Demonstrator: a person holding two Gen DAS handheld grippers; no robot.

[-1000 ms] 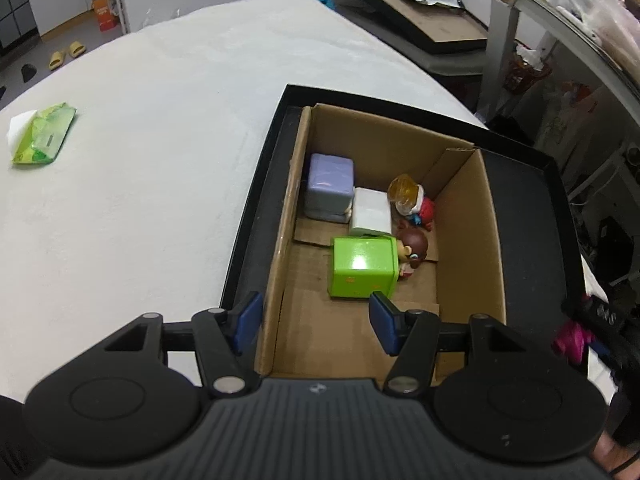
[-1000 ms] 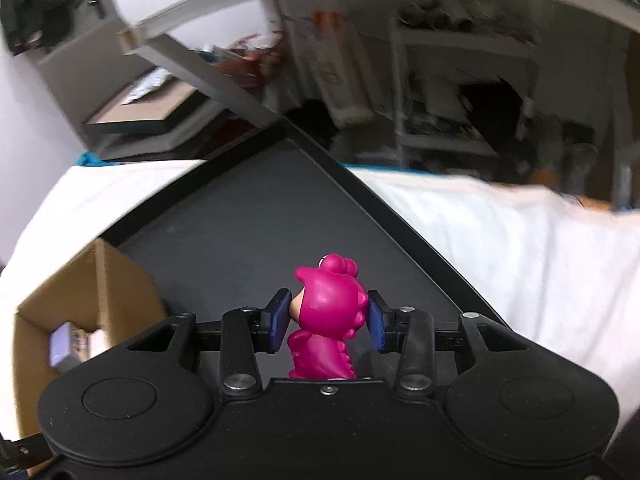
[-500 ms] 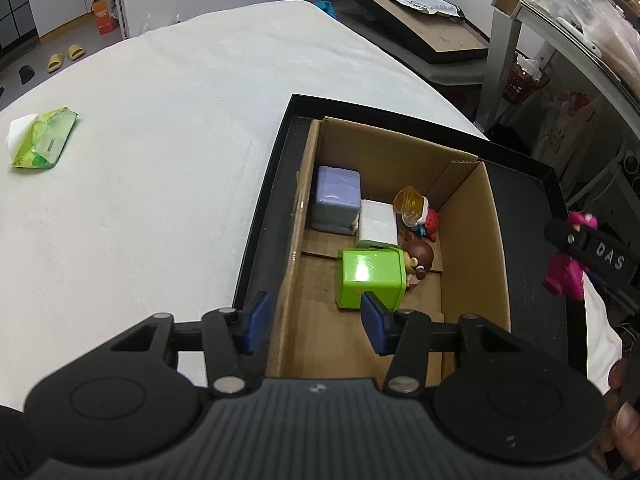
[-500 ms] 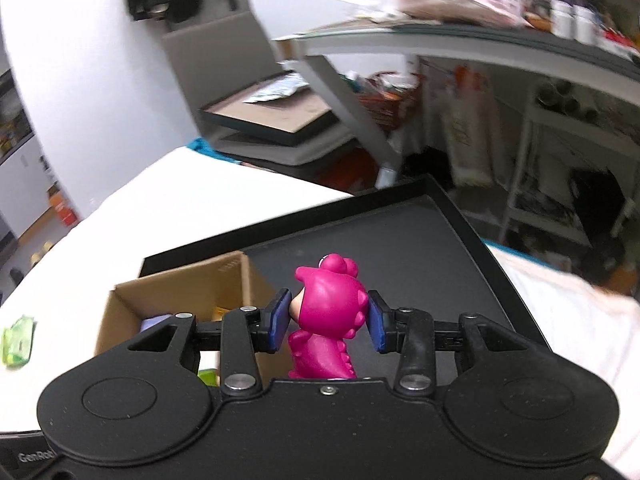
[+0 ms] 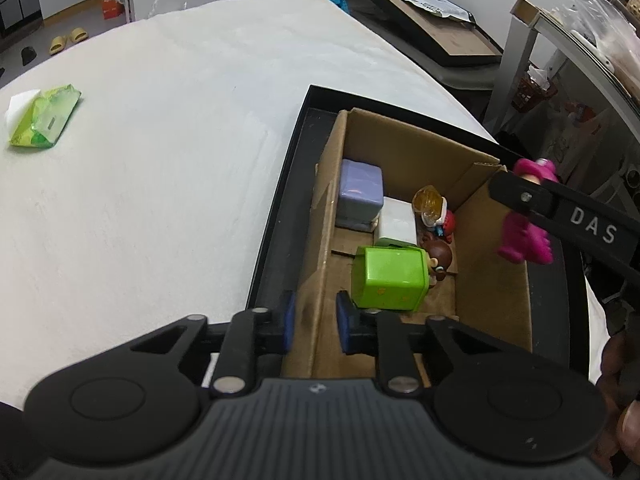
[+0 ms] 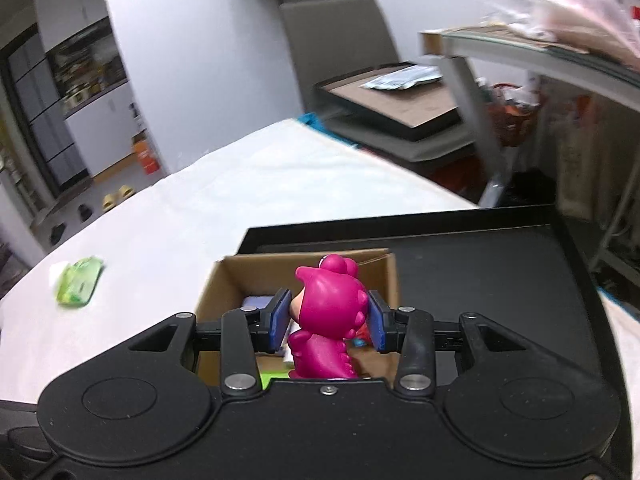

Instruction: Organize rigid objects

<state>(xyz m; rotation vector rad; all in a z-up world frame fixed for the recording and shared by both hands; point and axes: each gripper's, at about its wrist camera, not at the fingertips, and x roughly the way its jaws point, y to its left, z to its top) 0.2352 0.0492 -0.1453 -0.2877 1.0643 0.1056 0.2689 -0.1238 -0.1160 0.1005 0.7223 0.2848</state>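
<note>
Two grippers are mine, one in each hand. My right gripper (image 6: 328, 316) is clamped on a pink figure (image 6: 326, 312), its blue pads pressed to the sides of the toy's head. The figure stands upright between them, facing away from the camera. From the left wrist view it (image 5: 524, 236) hangs over the right wall of the box (image 5: 492, 240), held up in the air and touching nothing but my pads.

My left gripper (image 5: 314, 326) straddles the box's left wall: one pad sits outside it, the other inside. The jaws stand only a little way apart, and I cannot tell whether the pads actually press the cardboard.

The box sits in a black tray (image 5: 280, 208) on a white table (image 5: 160, 160). Inside lie a lilac cube (image 5: 360, 192) against the left wall, a white block (image 5: 396, 220) just beside it, and a green cube (image 5: 390, 276) nearer to me. A brown-headed figure (image 5: 438, 254) touches the green cube's right side, and a figure (image 5: 434, 212) with a yellow top lies behind that one. Well apart on the table, far left, lies a green packet (image 5: 44, 120).
</note>
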